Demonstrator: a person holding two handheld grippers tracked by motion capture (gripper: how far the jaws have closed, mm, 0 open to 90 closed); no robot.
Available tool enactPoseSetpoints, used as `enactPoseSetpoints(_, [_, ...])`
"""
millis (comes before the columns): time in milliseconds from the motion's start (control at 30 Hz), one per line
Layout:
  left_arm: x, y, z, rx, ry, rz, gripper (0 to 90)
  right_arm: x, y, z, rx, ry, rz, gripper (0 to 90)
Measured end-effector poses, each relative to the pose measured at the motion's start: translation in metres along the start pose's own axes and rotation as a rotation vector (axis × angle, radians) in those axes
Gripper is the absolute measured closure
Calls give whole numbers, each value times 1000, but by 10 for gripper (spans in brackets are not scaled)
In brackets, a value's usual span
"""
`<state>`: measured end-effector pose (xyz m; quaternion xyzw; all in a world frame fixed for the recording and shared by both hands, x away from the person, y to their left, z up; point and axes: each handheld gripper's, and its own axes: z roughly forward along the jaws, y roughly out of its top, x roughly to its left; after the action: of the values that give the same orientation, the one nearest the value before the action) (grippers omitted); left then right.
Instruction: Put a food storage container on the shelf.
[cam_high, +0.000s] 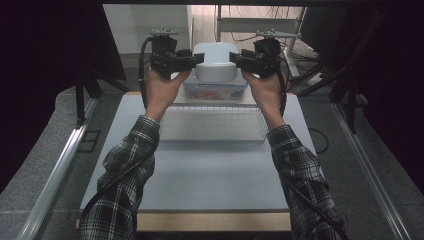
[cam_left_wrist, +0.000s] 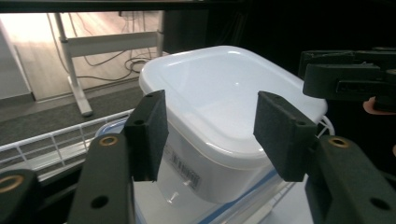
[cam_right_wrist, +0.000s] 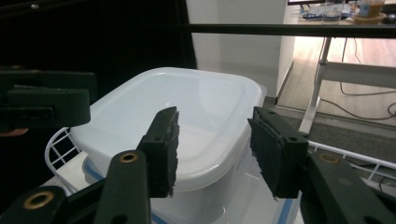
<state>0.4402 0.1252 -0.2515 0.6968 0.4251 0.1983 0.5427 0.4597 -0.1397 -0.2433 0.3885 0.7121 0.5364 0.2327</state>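
A white plastic tub (cam_high: 215, 62) stands on a clear box with a blue-edged lid (cam_high: 215, 91), at the far end of a white wire basket (cam_high: 212, 125). My left gripper (cam_high: 198, 59) is at the tub's left side and my right gripper (cam_high: 235, 59) at its right side, both pointing inward. In the left gripper view the left gripper (cam_left_wrist: 210, 128) is open, with the tub (cam_left_wrist: 224, 112) just beyond its jaws. The right gripper (cam_right_wrist: 215, 144) is open in the same way before the tub (cam_right_wrist: 187, 112). I cannot tell whether either one touches the tub.
The basket rests on a pale grey table top (cam_high: 210, 175) with a wooden front edge. Beyond the far edge stand a white desk frame (cam_high: 260, 25) and loose cables on the floor. Dark curtains close in both sides.
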Motion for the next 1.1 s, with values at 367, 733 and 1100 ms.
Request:
enactPoseSetpoints(367, [-7, -16, -17, 17, -70, 68, 266, -3, -13, -19, 20, 92, -28, 330])
enactPoseSetpoints(733, [-10, -48, -25, 58, -134, 79, 117, 1, -38, -31, 17, 157, -63, 178])
enactPoseSetpoints(1100, [-15, -78, -27, 88, -173, 105, 83, 5, -60, -42, 26, 223, -77, 142])
